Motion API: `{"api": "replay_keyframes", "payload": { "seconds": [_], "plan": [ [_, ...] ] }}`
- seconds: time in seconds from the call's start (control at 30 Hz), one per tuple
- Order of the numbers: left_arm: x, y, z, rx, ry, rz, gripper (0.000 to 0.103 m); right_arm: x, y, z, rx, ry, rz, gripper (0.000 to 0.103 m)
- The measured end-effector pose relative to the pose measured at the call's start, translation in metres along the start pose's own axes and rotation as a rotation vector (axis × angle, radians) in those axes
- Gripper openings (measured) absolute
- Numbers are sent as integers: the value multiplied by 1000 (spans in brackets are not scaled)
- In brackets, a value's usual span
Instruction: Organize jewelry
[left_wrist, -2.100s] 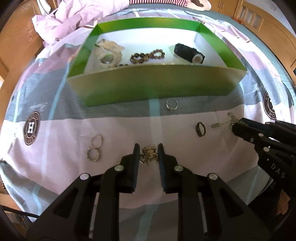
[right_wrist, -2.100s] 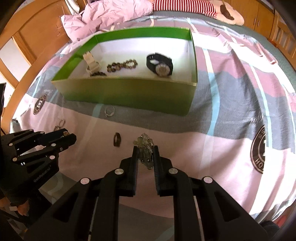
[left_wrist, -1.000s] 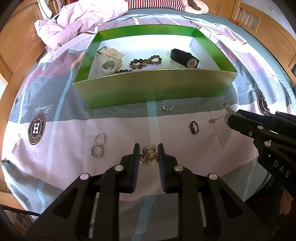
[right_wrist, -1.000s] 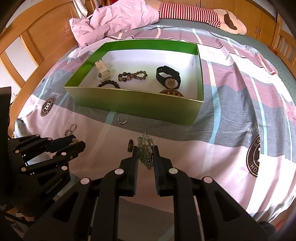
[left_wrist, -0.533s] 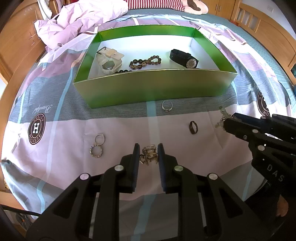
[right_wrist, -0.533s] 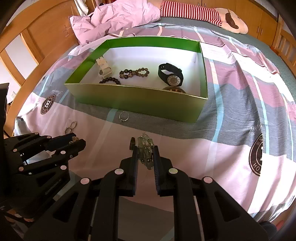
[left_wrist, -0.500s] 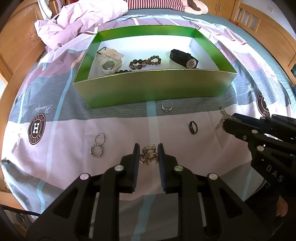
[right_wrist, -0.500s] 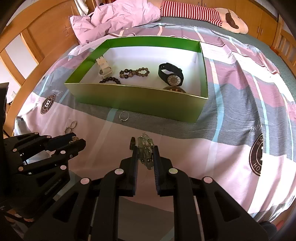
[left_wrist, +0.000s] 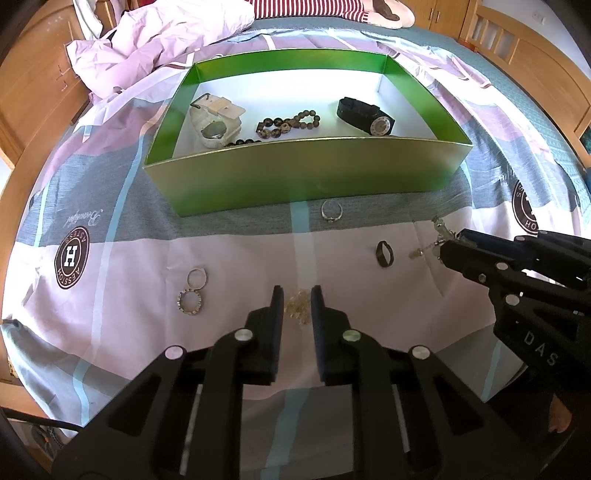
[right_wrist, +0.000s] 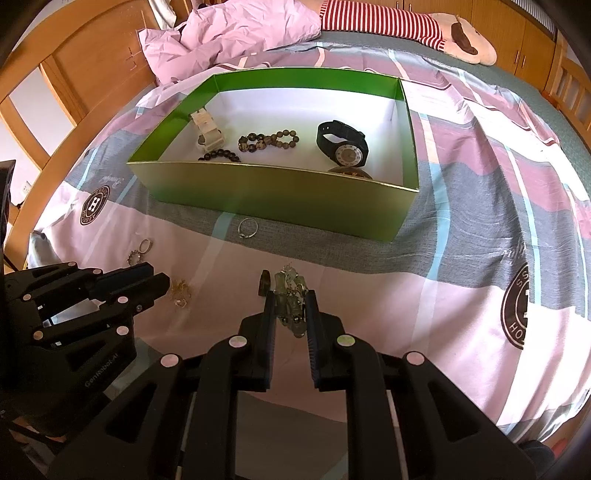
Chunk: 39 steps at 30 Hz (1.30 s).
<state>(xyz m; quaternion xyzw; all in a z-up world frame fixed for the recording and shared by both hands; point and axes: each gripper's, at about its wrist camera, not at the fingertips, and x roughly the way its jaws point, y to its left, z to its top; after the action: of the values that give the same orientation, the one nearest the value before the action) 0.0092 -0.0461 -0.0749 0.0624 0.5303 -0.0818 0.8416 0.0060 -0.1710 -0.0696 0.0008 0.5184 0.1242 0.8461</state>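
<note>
My left gripper hangs over the pink sheet, its jaws closing on a small gold jewelry piece pinched between the tips. That gripper also shows at the left of the right wrist view, with the gold piece at its tips. My right gripper is shut on a greenish silver dangling piece. The green box lies beyond both grippers. It holds a white watch, a beaded bracelet and a black watch.
Loose on the sheet are a silver ring, a dark ring and two rings at the left. A crumpled pink quilt and a striped plush toy lie behind the box. A wooden bed frame borders the sheet.
Since two seconds ago both grippers have risen off the sheet with their pieces, so the box looks smaller. Over the last half second hardly anything has shifted.
</note>
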Motion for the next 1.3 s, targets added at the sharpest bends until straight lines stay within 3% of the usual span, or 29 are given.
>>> {"api": "replay_keyframes", "payload": {
  "seconds": [0.33, 0.43, 0.57, 0.73, 0.83, 1.0, 1.23, 1.3],
  "plan": [
    [7, 5, -2, -21, 23, -13, 17, 4, -6, -2, 12, 8, -7, 16],
    [7, 4, -3, -17, 23, -19, 24, 6, -8, -3, 19, 13, -13, 16],
    [4, -5, -3, 9, 9, -42, 41, 7, -12, -4, 28, 21, -21, 16],
    [13, -21, -6, 60, 34, -54, 45, 8, -14, -5, 31, 24, -24, 16],
    [23, -24, -9, 67, 57, -46, 43, 8, -15, -6, 31, 25, -26, 16],
    [24, -15, -9, 54, 39, -16, 12, 9, -15, -6, 31, 29, -29, 16],
    [19, 40, -7, -80, 27, -34, 10, 6, -17, -6, 34, 18, -33, 16],
    [15, 53, -9, -107, 19, -42, 15, 6, -19, -6, 39, 19, -36, 16]
  ]
}}
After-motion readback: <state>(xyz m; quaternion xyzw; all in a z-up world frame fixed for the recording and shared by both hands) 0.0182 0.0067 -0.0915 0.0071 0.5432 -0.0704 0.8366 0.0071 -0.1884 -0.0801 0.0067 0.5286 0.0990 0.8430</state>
